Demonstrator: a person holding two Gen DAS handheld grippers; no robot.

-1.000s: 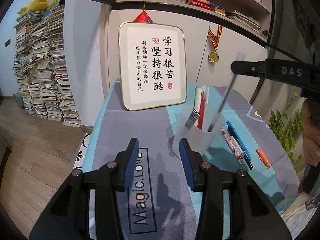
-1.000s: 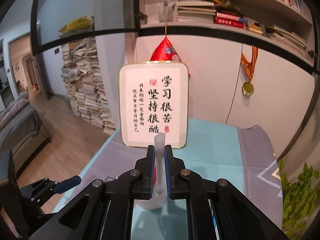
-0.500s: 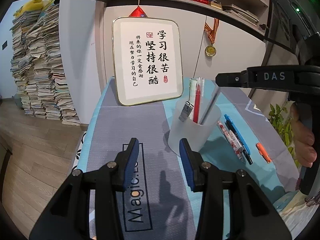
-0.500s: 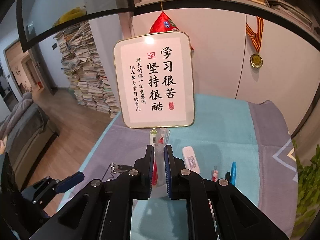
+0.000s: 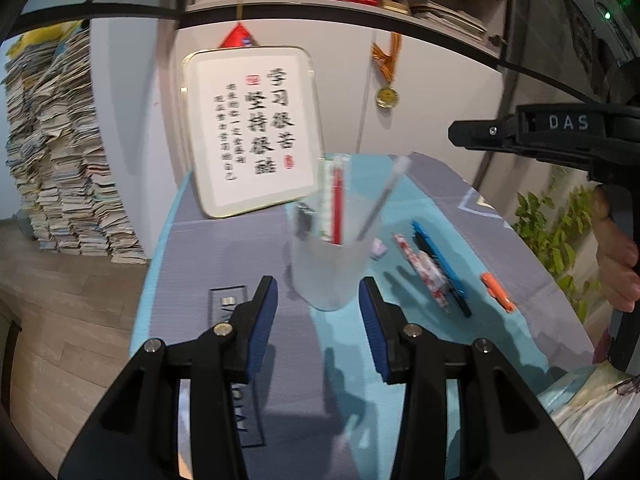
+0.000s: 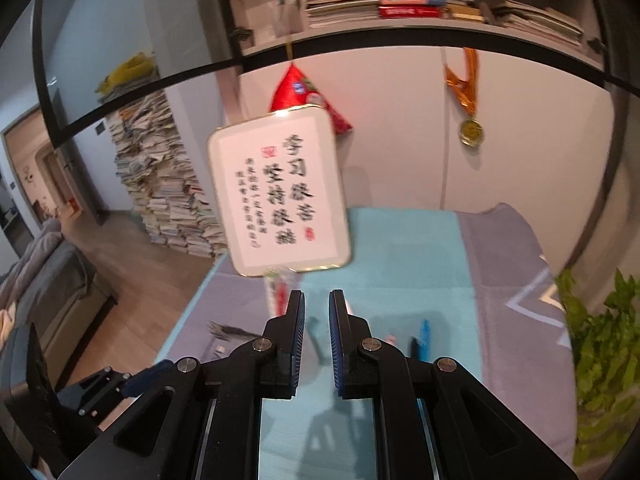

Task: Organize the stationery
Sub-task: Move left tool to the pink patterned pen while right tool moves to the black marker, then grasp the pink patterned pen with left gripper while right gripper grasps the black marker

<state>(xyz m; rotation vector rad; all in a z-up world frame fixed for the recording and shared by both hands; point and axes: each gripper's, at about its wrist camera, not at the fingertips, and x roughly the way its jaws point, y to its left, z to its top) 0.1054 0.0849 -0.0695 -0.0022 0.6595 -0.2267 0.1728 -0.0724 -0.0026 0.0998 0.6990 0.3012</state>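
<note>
A: Start at the fingers. What does the right gripper (image 6: 317, 336) hold?

B: Nothing that I can see. Its fingers stand narrow, only a slim gap between the blue pads, and that gap is empty. The clear pen (image 5: 382, 200) leans inside the frosted cup (image 5: 329, 268), so I judge that drop finished.

A: And the left gripper (image 5: 318, 308)?

B: Its fingers are partly spread and empty. The cup stands just beyond the tips, in line with the gap, untouched.

A: What is in the cup?

B: A red pen (image 5: 338, 212) and pale sticks beside it, plus the clear pen. The view is blurred, so I cannot name the dark piece at the cup's left rim.

A: What remains on the desk (image 5: 224, 264)?

B: To the right of the cup lie a patterned pen (image 5: 420, 268), a blue pen (image 5: 440, 256) touching it, and farther right an orange marker (image 5: 498, 292). A small pale piece sits just beside the cup.

A: So the next move?

B: Probably another pickup. The right fingers must widen, come down over one pen right of the cup, and close across its barrel without dragging its neighbour.
</note>
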